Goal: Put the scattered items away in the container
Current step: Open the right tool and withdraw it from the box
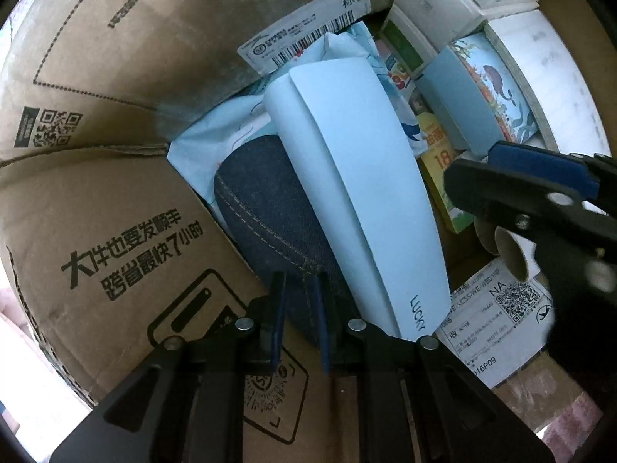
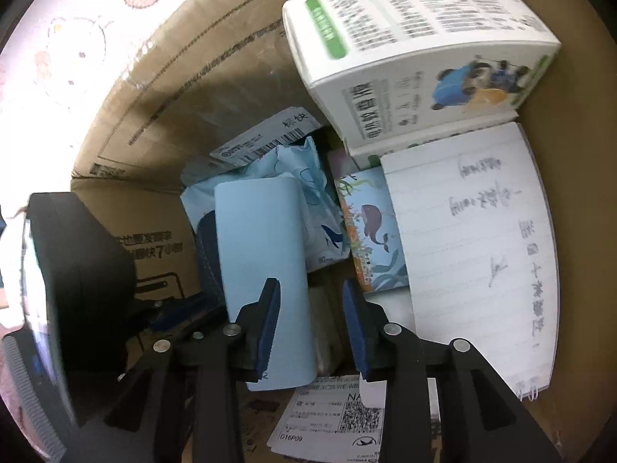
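Pouch of dark-blue stitched denim (image 1: pixel 262 208): I judged it light, floppy; left fingers (image 1: pixel 278 308) pinched its seam, right fingers (image 2: pixel 270 328) gaped empty.

A pale cloth (image 2: pixel 77 38) printed with cartoon faces and orange circles.

Looking dim inside the cardboard box (image 2: pixel 239 88), daylight spilling in from the upper left and washing out the patterned surface (image 2: pixel 58 38) beyond its rim; bending straight edges hard toward the round black borders; blurring print on the white carton (image 2: pixel 405 50); sinking the hand-held gripper (image 1: pixel 299 320) frames into near-black shadow; staying sharpest mid-frame.
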A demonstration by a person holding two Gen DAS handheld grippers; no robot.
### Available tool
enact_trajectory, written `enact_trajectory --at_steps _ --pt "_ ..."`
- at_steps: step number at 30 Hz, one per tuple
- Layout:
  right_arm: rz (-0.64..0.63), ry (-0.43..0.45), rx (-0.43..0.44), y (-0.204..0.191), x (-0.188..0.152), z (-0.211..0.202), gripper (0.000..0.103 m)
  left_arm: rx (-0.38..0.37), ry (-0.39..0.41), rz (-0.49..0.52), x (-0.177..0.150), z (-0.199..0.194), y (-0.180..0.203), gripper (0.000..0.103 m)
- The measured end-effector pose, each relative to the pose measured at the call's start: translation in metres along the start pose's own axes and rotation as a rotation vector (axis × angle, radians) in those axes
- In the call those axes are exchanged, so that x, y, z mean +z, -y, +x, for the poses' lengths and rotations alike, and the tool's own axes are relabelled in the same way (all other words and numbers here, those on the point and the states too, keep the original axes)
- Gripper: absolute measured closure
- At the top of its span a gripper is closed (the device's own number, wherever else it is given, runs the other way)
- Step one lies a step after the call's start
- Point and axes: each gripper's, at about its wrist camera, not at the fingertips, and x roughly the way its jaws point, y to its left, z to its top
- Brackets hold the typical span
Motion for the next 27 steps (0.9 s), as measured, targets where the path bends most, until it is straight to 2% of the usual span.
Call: enact_trajectory --at_steps 3,6,13,15,17,20,27 --pt "-0.004 -0.005 0.005 0.0 -0.001 -0.003 0.072 -0.058 0.017 -0.028 0.003 -0.006 0.0 0.087" --pt "-0.008 -0.026 0.017 -0.001 -0.003 -0.003 0.072 -0.072 0.0 -0.058 0.01 -0.012 0.001 0.087" --pt "0.009 -0.003 0.006 -0.004 -0.005 -0.01 0.071 -0.116 -0.027 -0.084 0.019 -0.027 0.0 0.085" --pt "0.028 0.012 0.016 -0.003 -0.003 -0.016 0.071 -0.138 -0.034 -0.107 0.023 -0.032 0.0 0.081" --pt "0.039 0.028 0.023 -0.002 -0.001 -0.023 0.071 -0.171 -0.039 -0.117 0.027 -0.038 0.0 0.073" --pt "0.023 0.053 -0.004 -0.004 -0.001 -0.033 0.071 -0.206 -0.04 -0.133 0.029 -0.046 -0.004 0.072" --pt "-0.058 0.022 -0.057 -0.024 -0.005 -0.028 0.067 -0.261 0.065 -0.174 0.018 -0.087 -0.011 0.074"
